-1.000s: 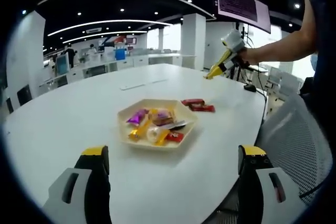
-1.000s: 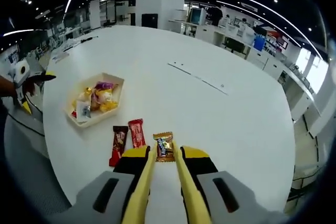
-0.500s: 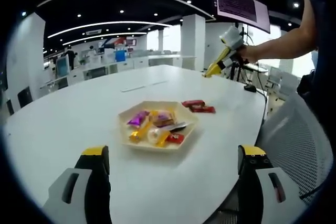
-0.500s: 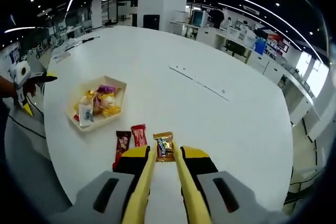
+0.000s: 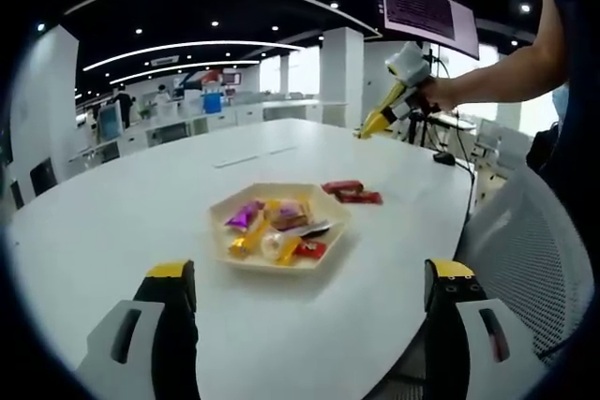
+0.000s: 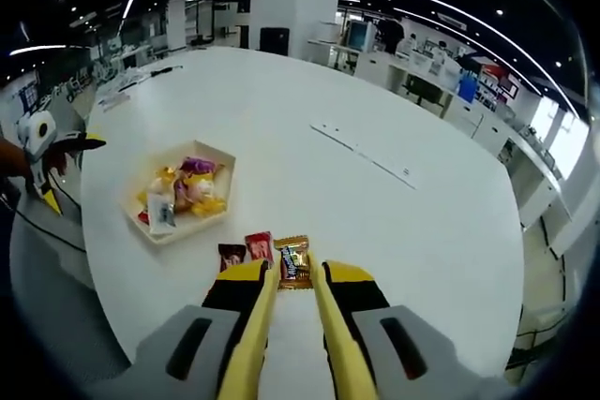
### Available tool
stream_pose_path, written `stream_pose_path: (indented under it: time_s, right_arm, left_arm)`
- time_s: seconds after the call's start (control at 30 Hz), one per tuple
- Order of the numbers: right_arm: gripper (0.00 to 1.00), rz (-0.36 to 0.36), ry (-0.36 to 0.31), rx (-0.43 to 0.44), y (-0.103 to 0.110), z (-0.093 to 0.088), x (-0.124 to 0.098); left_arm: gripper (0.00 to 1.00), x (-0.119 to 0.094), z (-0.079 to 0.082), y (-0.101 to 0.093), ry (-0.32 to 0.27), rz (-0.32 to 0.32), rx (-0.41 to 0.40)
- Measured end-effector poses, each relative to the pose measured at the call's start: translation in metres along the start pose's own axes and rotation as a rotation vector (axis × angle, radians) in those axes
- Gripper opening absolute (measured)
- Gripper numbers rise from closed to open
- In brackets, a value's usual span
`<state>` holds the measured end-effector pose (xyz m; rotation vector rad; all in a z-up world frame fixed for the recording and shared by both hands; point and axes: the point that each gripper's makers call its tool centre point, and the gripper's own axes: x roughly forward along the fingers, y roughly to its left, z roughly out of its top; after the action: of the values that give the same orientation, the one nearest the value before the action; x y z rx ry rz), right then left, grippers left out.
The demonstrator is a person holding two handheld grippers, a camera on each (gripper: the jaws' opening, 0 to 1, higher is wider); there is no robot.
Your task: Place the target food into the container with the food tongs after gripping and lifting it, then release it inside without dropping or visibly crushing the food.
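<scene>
Right gripper [image 6: 293, 274] carries gold-wrapped candy [image 6: 292, 261] raised above white table [image 6: 394, 222], presumably lifted for transfer toward tray [image 6: 221, 161]. Jaws (acting as tongs) nearly closed, pinching the candy's near end; wrapper looks uncrushed. Two red bars [image 6: 259, 246] lie on table between candy and tray, just outside tray's edge. Tray already holds mixed sweets [image 5: 277, 227]. Left gripper [image 5: 305, 274] waits near tray's side, jaws spread wide, nothing between them, likely keeping clear of drop path.
</scene>
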<state>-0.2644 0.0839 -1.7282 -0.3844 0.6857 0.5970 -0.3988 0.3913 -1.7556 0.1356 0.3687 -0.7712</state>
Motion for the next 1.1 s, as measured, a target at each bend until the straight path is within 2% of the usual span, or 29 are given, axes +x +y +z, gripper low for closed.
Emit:
stream_pose_path:
  time_s: [0.3, 1.1]
  right_arm:
    - [0.22, 0.02, -0.016, -0.003, 0.015, 0.018, 0.008]
    - [0.22, 0.103, -0.041, -0.056, 0.056, 0.058, 0.035]
  left_arm:
    - [0.99, 0.001, -0.004, -0.003, 0.021, -0.01, 0.033]
    - [0.99, 0.002, -0.007, -0.001, 0.033, -0.003, 0.039]
